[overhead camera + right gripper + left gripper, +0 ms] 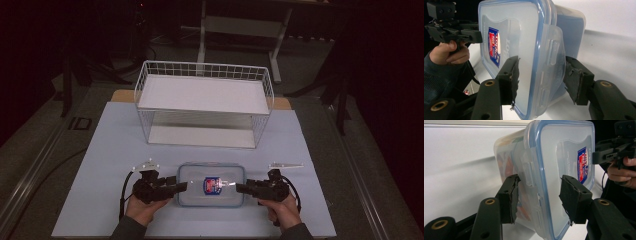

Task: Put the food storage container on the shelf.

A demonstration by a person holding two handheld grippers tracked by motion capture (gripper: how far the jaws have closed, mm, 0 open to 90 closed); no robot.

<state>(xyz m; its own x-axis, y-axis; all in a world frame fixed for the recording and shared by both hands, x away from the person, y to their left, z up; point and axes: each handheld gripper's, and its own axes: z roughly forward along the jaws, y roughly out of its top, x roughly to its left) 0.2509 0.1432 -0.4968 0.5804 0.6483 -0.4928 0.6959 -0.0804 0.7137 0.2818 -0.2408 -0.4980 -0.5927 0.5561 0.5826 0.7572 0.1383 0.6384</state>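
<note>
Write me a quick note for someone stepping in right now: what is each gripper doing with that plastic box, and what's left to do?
Left gripper: jaws clamped across the left end of the clear food container, one above the lid and one under the base.
Right gripper: shut on the container's right end, over its side latch.
The container sits on the white table between the two hands, blue-rimmed lid on, in front of the white wire shelf rack.
Done: both ends gripped.
Left: probably lift it together, perhaps toward the rack; that is only a guess.
</note>
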